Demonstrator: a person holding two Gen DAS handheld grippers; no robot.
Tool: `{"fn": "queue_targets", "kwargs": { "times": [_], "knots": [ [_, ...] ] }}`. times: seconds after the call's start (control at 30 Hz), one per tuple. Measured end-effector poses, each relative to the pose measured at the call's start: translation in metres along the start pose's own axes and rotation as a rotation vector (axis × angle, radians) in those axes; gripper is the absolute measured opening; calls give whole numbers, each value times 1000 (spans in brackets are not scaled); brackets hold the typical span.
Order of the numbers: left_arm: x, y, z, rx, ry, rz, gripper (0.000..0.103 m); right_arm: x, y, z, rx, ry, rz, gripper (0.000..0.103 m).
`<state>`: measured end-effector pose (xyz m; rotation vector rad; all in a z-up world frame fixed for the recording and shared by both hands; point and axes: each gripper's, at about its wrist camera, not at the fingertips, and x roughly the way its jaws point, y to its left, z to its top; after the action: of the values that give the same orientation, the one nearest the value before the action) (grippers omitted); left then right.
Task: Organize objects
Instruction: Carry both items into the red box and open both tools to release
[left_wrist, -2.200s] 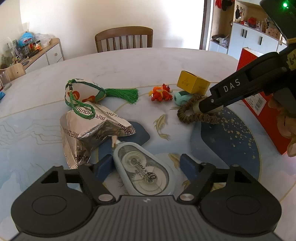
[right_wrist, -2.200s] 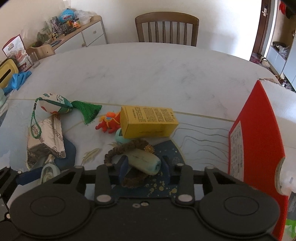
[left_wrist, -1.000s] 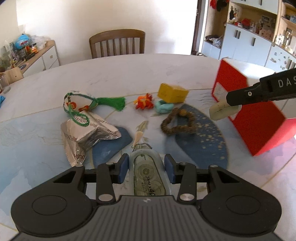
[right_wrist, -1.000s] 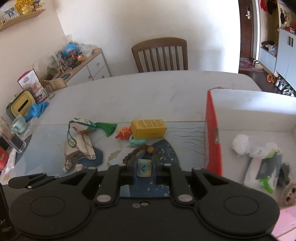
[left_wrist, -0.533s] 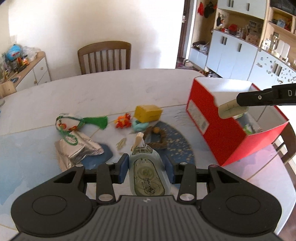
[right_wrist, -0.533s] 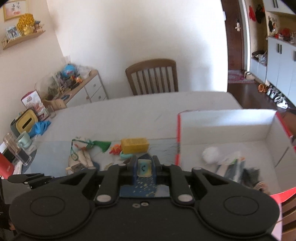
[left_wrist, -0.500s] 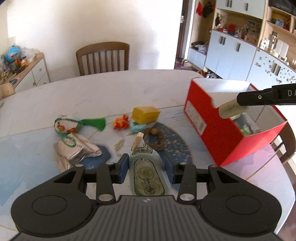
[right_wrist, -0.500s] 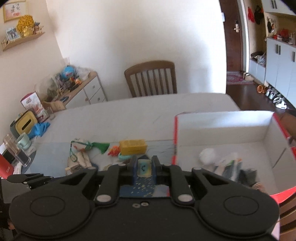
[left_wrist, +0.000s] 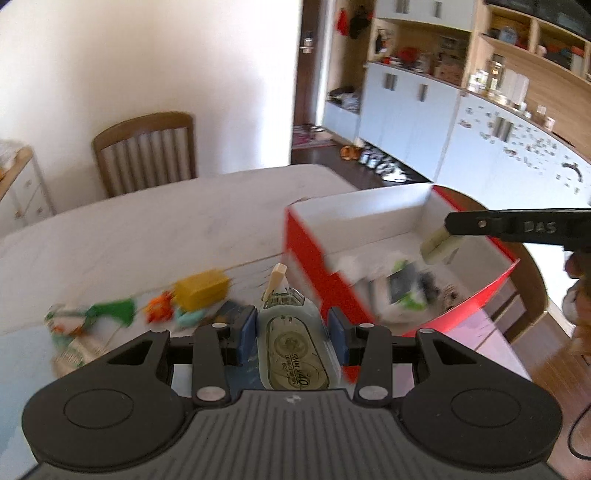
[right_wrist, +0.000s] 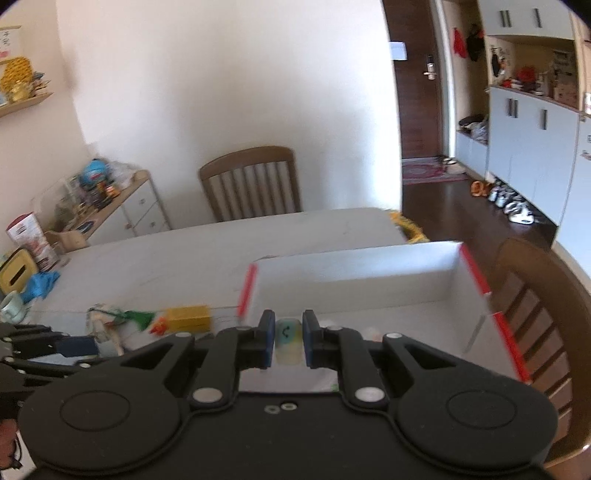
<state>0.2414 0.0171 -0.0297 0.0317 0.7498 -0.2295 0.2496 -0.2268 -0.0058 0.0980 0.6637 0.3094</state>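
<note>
Left wrist view: left tongs (left_wrist: 291, 328) clamped on the correction tape dispenser (left_wrist: 293, 354), held lengthwise between the pads, cream tip jutting toward 12 o'clock, lifted off the bench (left_wrist: 147, 229). Red box (left_wrist: 317, 273) at 2 o'clock, open, holding blurred items. Right tongs (left_wrist: 441, 242) at 3 o'clock over the box.

Right wrist view: right tongs (right_wrist: 289, 341) pinched narrow on a small pale eraser (right_wrist: 289, 341), straight between the pads, above the box's white interior (right_wrist: 369, 280). Yellow carton (right_wrist: 188, 317) on the bench at 9 o'clock.
</note>
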Motion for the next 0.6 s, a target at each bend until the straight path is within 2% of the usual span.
{"fn": "queue_targets", "kwargs": {
  "times": [0.23,0.4,0.6],
  "knots": [
    [26,-46,31,93,15,-39,41,5,-42,0,22,5,-49,14],
    [58,-73,48,118,63,-60,41,15,-69,-2,46,23,-63,14],
    [102,-91,61,128,134,-34,41,29,-91,-7,54,66,-34,14]
  ]
}}
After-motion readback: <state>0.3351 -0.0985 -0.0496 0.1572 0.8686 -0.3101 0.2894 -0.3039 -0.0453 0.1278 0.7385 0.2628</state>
